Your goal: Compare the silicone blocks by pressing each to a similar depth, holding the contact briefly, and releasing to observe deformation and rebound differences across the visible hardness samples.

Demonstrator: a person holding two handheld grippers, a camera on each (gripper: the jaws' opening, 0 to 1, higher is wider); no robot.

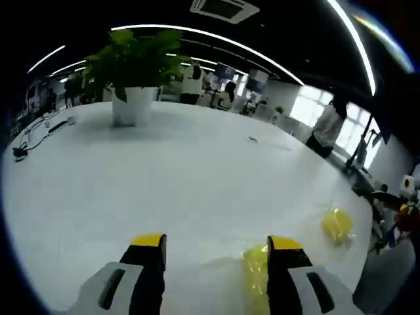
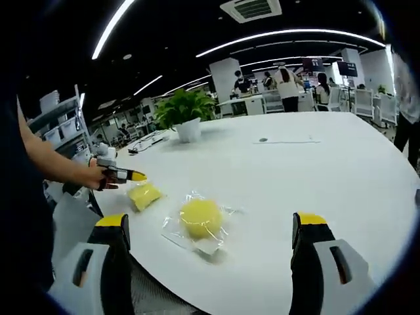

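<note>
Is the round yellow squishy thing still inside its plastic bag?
Yes, in its bag. In the right gripper view, the round yellow block lies on the white table with clear crinkled plastic spreading out around it.

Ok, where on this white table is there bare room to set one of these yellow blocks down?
Most of the round white table is bare: the wide stretch between the potted green plant in its white pot and the near edge. It is crowded only at the near-left edge, where the round yellow silicone block in clear wrap and the flatter yellow wrapped block lie beside the left gripper.
</note>
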